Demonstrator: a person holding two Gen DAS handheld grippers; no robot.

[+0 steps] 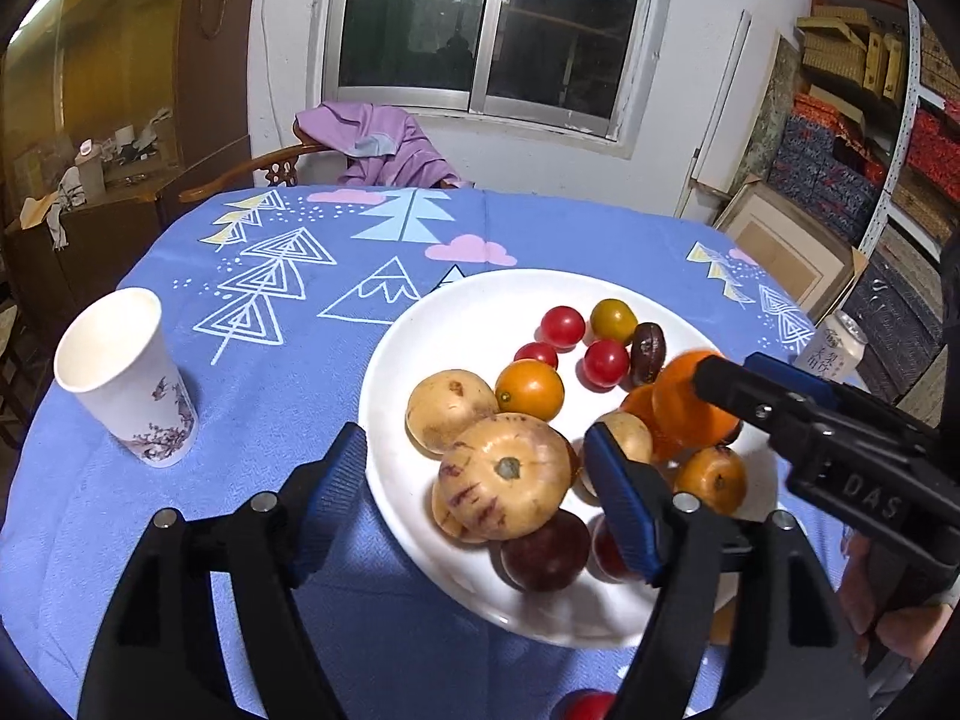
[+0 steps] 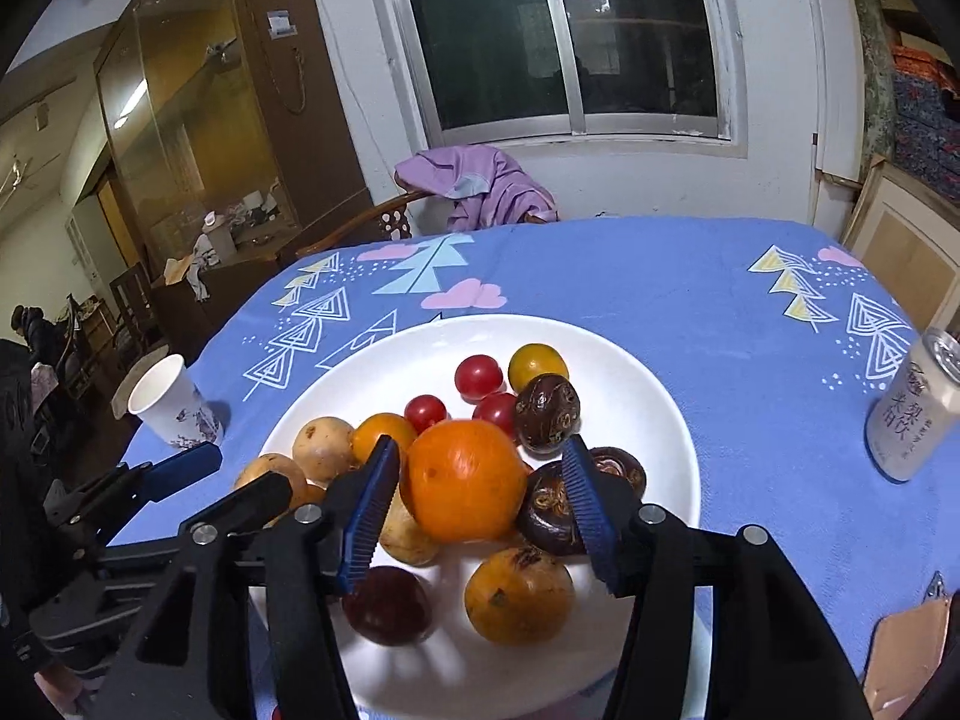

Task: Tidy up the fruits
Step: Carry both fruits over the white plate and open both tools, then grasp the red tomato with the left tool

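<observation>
orange (image 2: pixel 465 480) between right claw (image 2: pixel 480 504) pads | left claw (image 1: pixel 480 507) wide

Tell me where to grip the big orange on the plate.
Grip the orange across its widest middle, coming from the near side as the open right gripper already does. It is round, sits atop the pile, and its left and right flanks look free.
</observation>
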